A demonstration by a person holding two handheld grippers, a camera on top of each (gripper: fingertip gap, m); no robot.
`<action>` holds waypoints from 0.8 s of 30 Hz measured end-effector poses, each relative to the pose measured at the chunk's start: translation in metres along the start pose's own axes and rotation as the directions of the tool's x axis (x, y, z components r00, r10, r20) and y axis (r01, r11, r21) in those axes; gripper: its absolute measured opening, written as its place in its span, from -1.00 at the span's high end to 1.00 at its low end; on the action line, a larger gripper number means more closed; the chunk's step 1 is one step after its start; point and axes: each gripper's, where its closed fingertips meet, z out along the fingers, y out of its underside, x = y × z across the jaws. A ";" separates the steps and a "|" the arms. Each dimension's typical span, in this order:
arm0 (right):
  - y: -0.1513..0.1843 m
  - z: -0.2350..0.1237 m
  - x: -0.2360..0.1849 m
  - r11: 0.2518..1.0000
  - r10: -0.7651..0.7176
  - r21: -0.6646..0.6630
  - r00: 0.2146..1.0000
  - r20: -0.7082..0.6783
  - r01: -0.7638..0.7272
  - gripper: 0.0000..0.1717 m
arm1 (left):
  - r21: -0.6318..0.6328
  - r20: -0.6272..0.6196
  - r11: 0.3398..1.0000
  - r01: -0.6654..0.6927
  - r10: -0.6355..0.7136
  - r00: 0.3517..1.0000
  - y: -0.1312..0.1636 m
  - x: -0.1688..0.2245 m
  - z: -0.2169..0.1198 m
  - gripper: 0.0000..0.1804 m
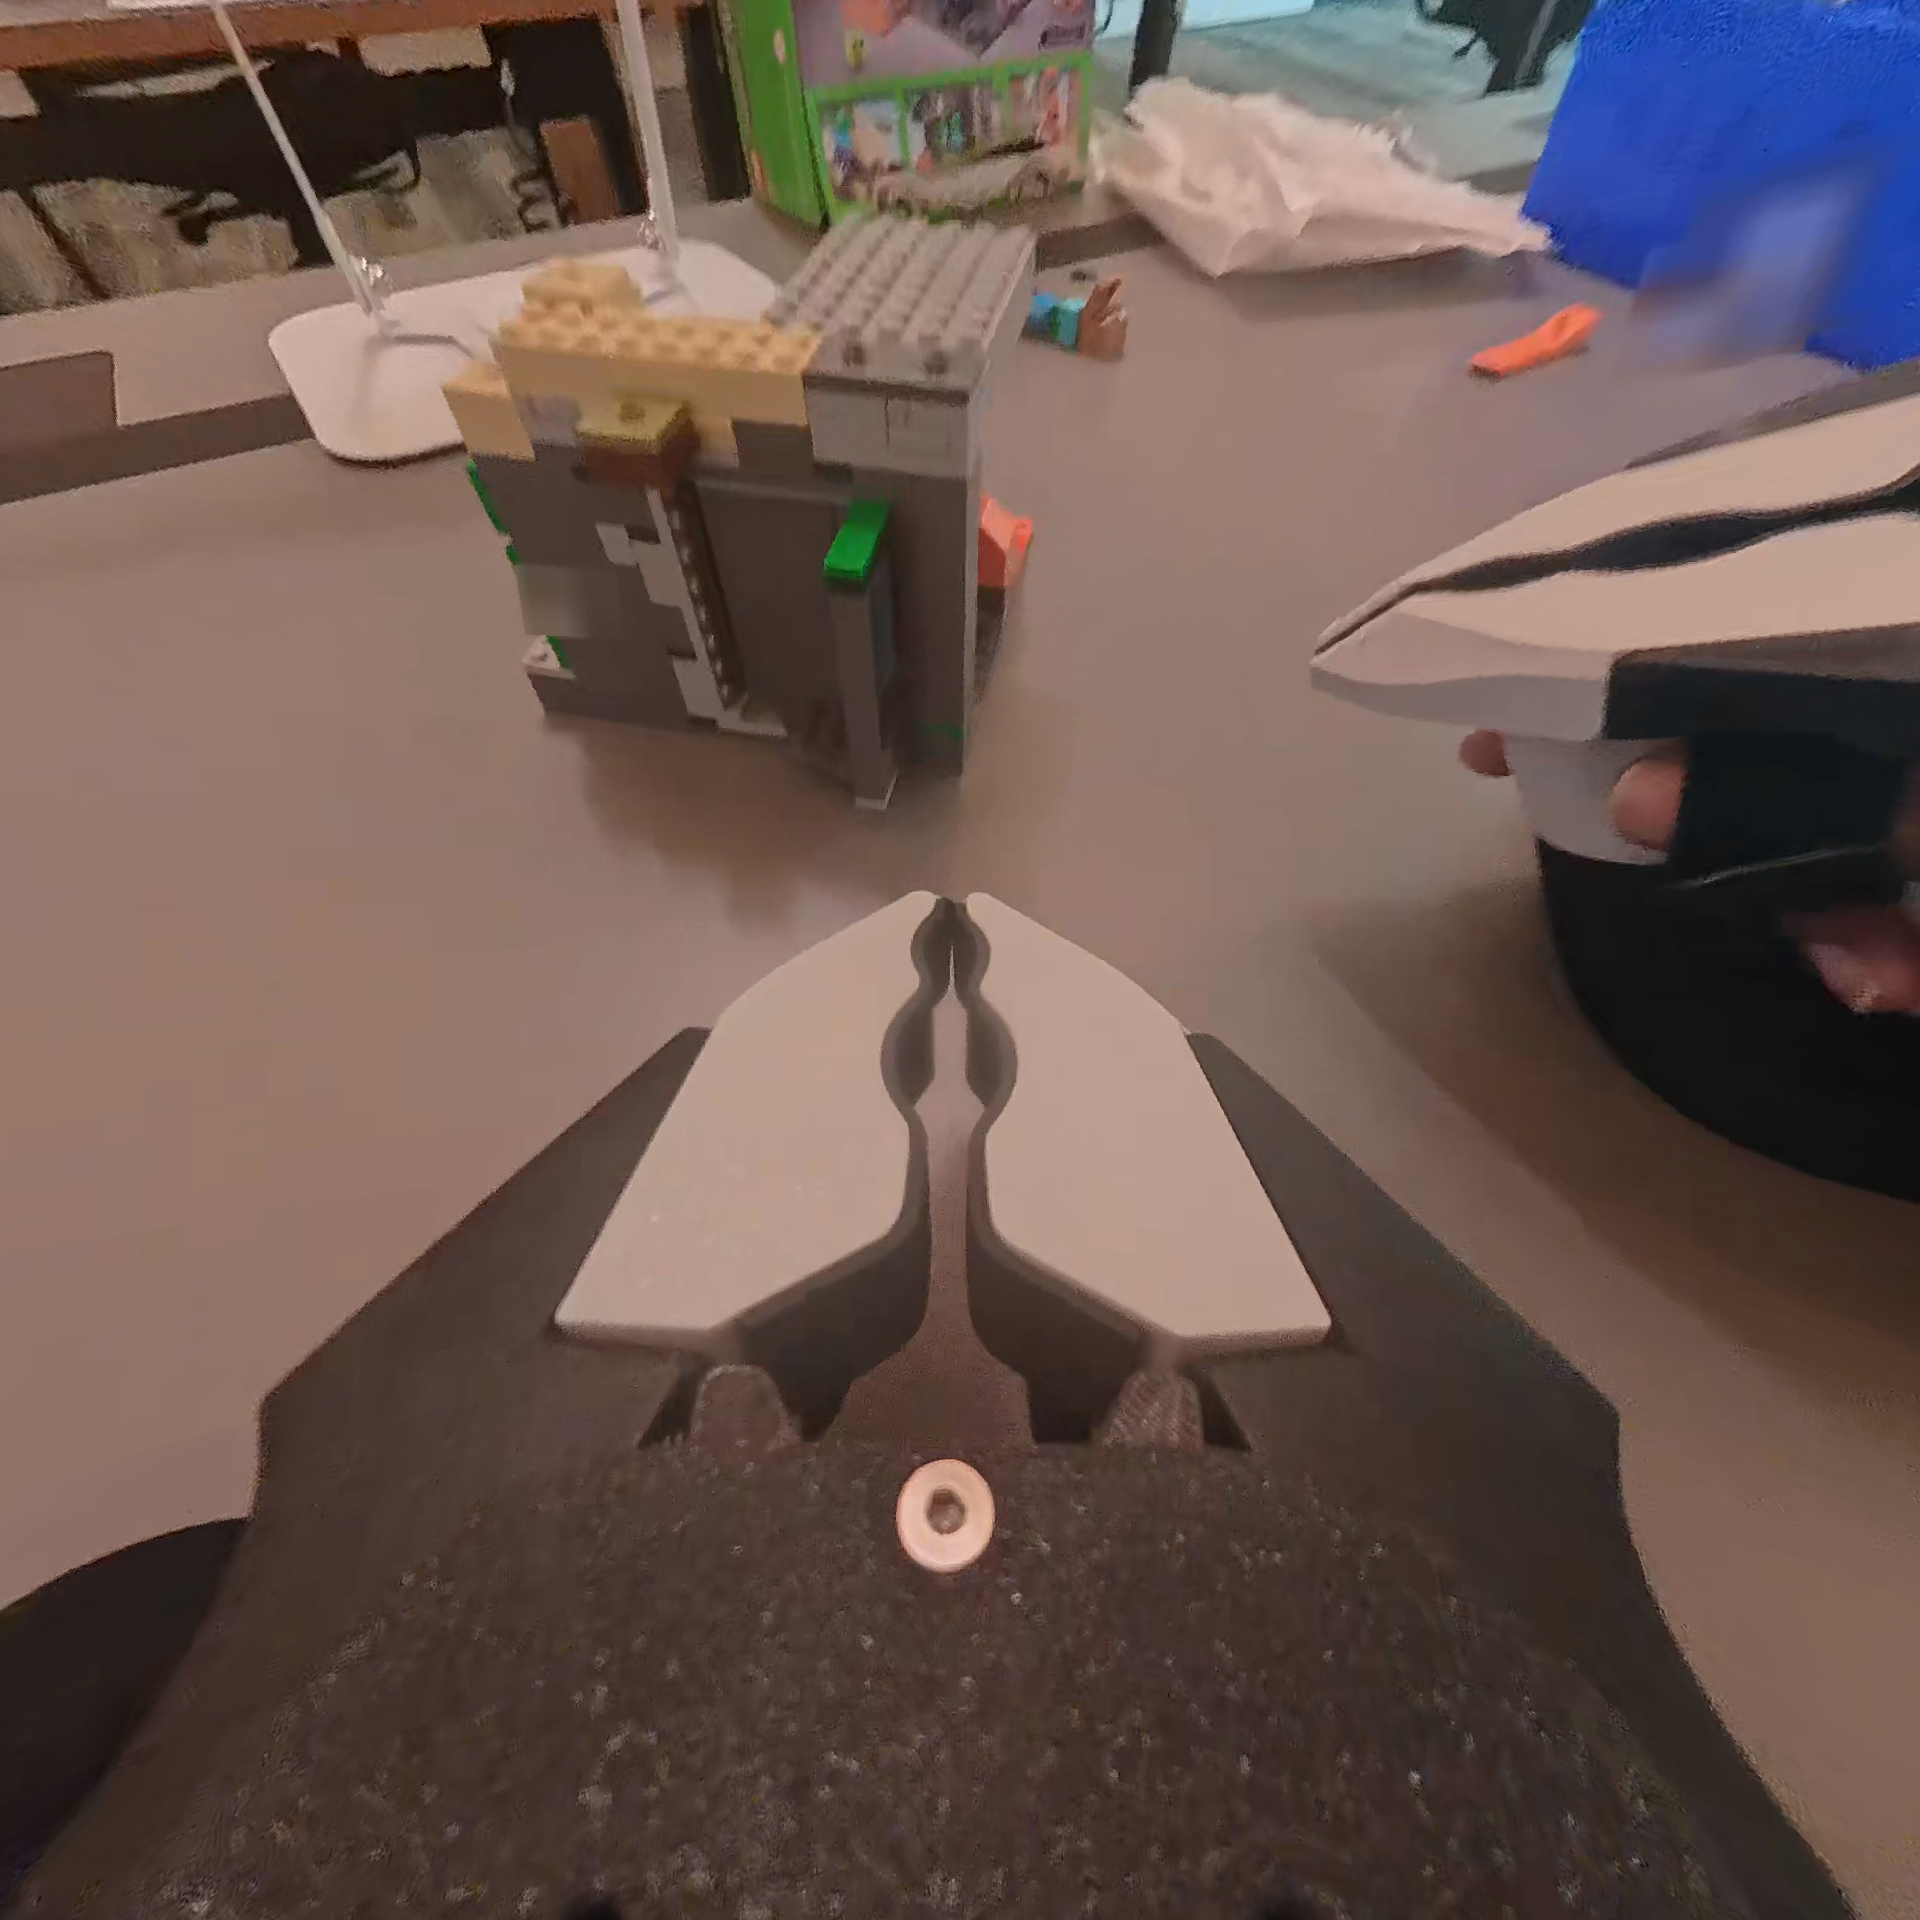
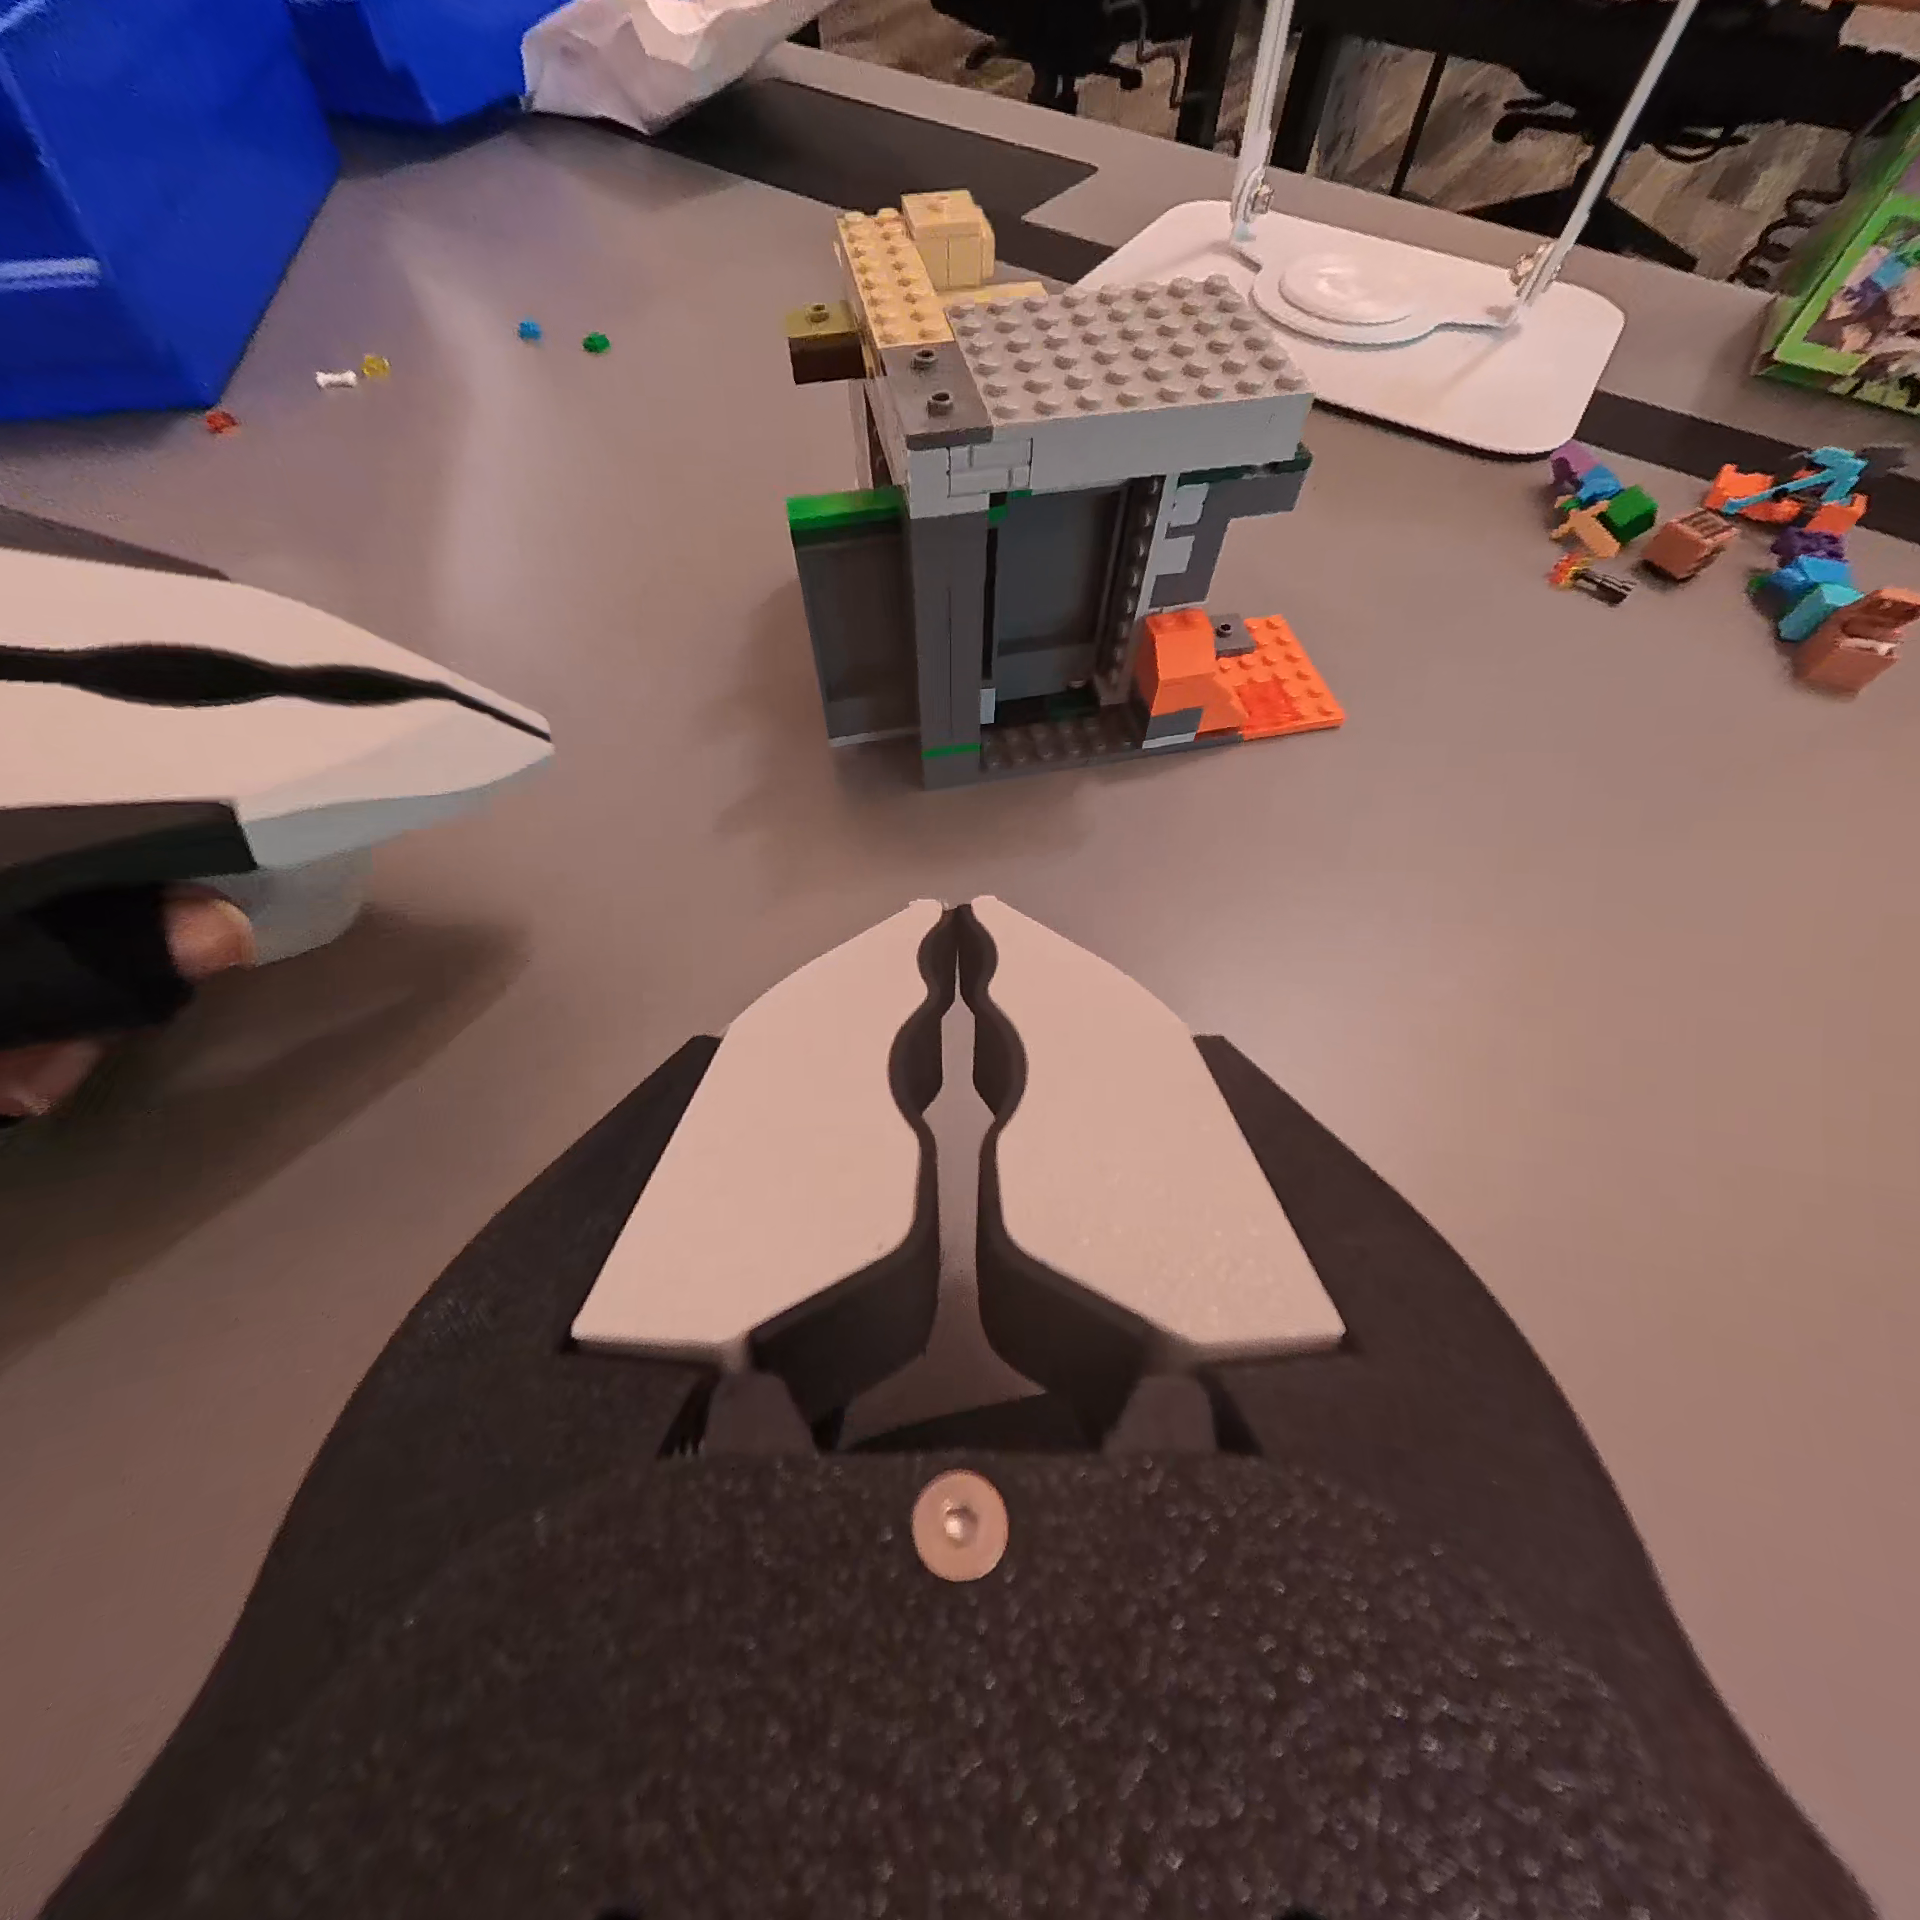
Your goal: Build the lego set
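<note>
The left tool [image 1: 951, 906] was held low over the grey tabletop [image 1: 312, 883], its two pale fingers [image 1: 790, 1122] brought together at the tips with nothing between them. The right tool [image 2: 951, 909] was held the same way, its tips met on air and nothing gripped. Each tool was seen in the other's view, off to the side and drawn to a closed point, with a gloved hand [image 1: 1766, 821] wrapped under the right one.

Ahead of both tools, apart from either, a toy-brick building [image 2: 1049, 540] was stood upright on the tabletop. It was made of dark and light grey bricks, topped by a light grey studded plate [image 2: 1122, 343] and a tan studded section [image 2: 904, 270], with a green piece [image 2: 842, 509] on one side and an orange base plate [image 2: 1268, 675] at its foot. Neither tool was touching it; it was the nearest thing to both.

To the right of the building a heap of loose coloured bricks [image 2: 1756, 561] was scattered, and a few tiny loose pieces [image 2: 530, 332] lay near a blue bin [image 2: 156, 208] on the far left. Behind the building a white stand base [image 2: 1455, 343] with clear legs was set, and beyond it a green printed box [image 1: 935, 104] and a crumpled white bag [image 1: 1278, 177].

As far as could be seen, nothing had been taken up by either tool, and the building was left whole and undisturbed.
</note>
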 end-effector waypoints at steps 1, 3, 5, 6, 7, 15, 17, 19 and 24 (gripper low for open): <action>-0.001 0.001 0.000 1.000 -0.006 0.003 1.000 -0.003 0.006 1.00 | -0.012 0.012 1.000 0.002 -0.002 1.000 0.002 -0.002 0.001 1.00; 0.000 0.003 0.000 1.000 -0.012 -0.004 1.000 -0.007 0.012 1.00 | 0.014 0.041 1.000 0.017 -0.018 0.999 -0.002 -0.008 0.000 1.00; 0.003 0.005 0.000 1.000 -0.015 -0.019 1.000 -0.010 0.014 1.00 | 0.004 0.061 1.000 0.025 -0.025 0.998 -0.001 -0.013 0.001 1.00; 0.002 0.005 -0.001 1.000 -0.014 -0.019 1.000 -0.007 0.014 1.00 | 0.002 0.072 1.000 0.020 -0.020 0.997 0.000 -0.014 0.001 1.00; 0.002 0.006 0.000 1.000 -0.009 -0.018 1.000 -0.004 0.009 1.00 | -0.003 0.079 1.000 0.013 -0.012 0.997 0.000 -0.014 0.002 1.00; 0.003 0.005 -0.001 1.000 0.004 -0.023 1.000 0.010 -0.004 1.00 | -0.013 0.096 1.000 -0.004 0.005 0.995 0.001 -0.014 0.002 1.00; 0.003 0.005 -0.002 1.000 0.003 -0.026 1.000 0.019 -0.002 1.00 | -0.015 0.100 1.000 -0.008 0.009 0.995 0.002 -0.014 0.002 1.00; 0.002 0.005 -0.004 1.000 0.009 -0.028 0.999 0.053 -0.007 1.00 | -0.017 0.104 1.000 -0.013 0.014 0.994 0.002 -0.015 0.002 1.00; -0.014 0.000 0.008 0.996 -0.090 -0.017 0.992 0.084 0.092 1.00 | -0.024 0.120 0.999 -0.027 0.030 0.992 0.000 -0.013 0.005 1.00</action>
